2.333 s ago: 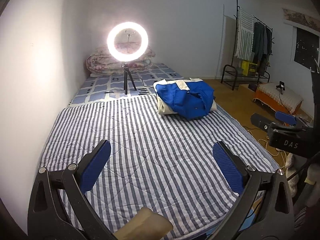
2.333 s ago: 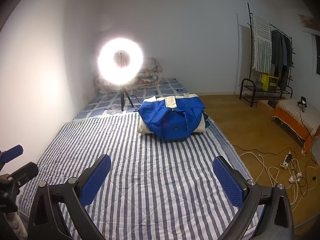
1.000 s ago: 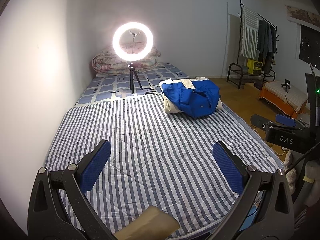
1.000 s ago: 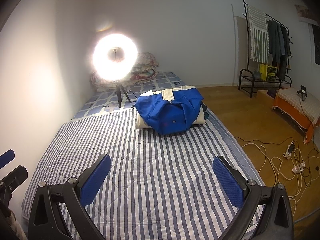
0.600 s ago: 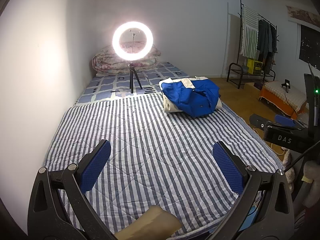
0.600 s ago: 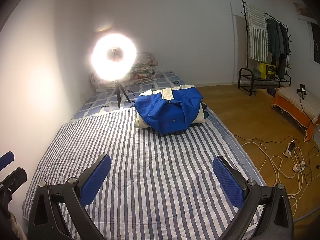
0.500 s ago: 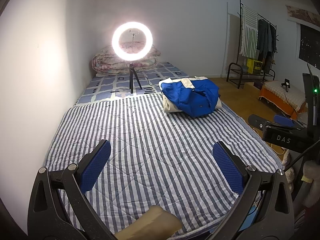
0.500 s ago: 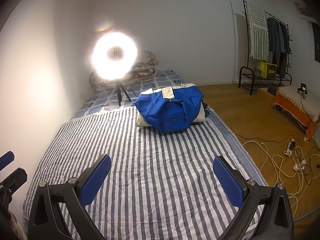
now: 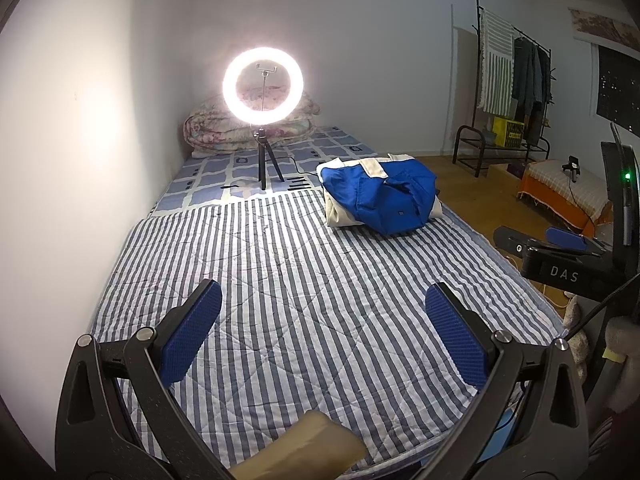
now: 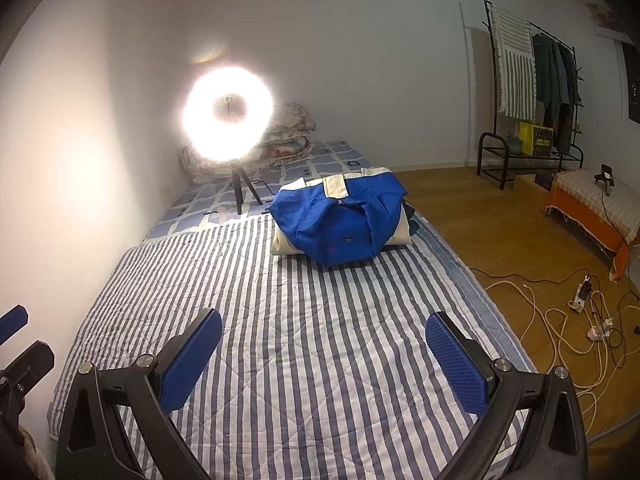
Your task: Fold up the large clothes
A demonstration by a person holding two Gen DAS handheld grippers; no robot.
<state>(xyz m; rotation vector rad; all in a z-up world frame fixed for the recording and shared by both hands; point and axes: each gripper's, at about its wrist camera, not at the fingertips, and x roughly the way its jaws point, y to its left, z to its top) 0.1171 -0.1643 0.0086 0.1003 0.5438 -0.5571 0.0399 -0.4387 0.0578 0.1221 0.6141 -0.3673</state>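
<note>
Place: you worked in a home bedroom.
Bed: a striped quilt [image 9: 304, 280] covered the low mattress against the wall, with folded floral bedding [image 9: 248, 128] stacked at its head.
Clothing: a garment rack [image 10: 532, 92] held hanging clothes beside you.
Floor: wood boards [image 10: 492, 232] carried loose power cables [image 10: 560, 320].
Lighting: a ring light [image 9: 262, 86] stood on a small tripod.

Both grippers [image 9: 322, 332] [image 10: 322, 356] wide apart, empty.

Blue/cream jacket [image 10: 340, 224], blue-white striped quilt [image 10: 320, 340].
</note>
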